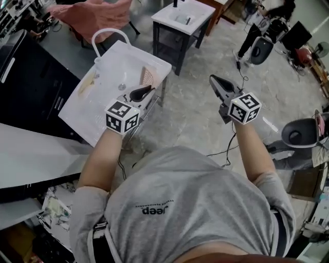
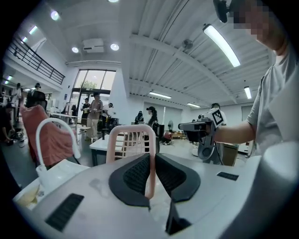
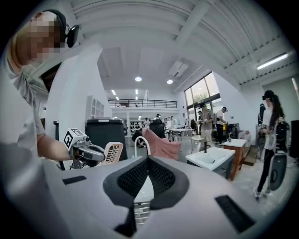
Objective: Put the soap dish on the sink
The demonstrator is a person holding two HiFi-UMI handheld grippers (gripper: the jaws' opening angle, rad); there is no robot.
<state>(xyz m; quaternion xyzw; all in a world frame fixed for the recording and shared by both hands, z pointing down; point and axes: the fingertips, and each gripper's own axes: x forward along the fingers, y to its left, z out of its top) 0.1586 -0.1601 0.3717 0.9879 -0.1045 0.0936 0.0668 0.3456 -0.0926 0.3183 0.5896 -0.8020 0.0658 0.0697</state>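
Note:
The soap dish is a pink slatted tray, held on edge over the right end of the white sink. My left gripper is shut on its rim. In the left gripper view the pink rim runs between the black pads, and the dish stands up beyond them. My right gripper hangs over the floor to the right of the sink, shut, with nothing in it. The right gripper view shows its pads meeting at the tips, with the soap dish at the left.
A curved white faucet rises at the sink's far end. A second small sink on a dark stand is further off. A pink cloth lies behind, a black cabinet at left, office chairs and cables at right.

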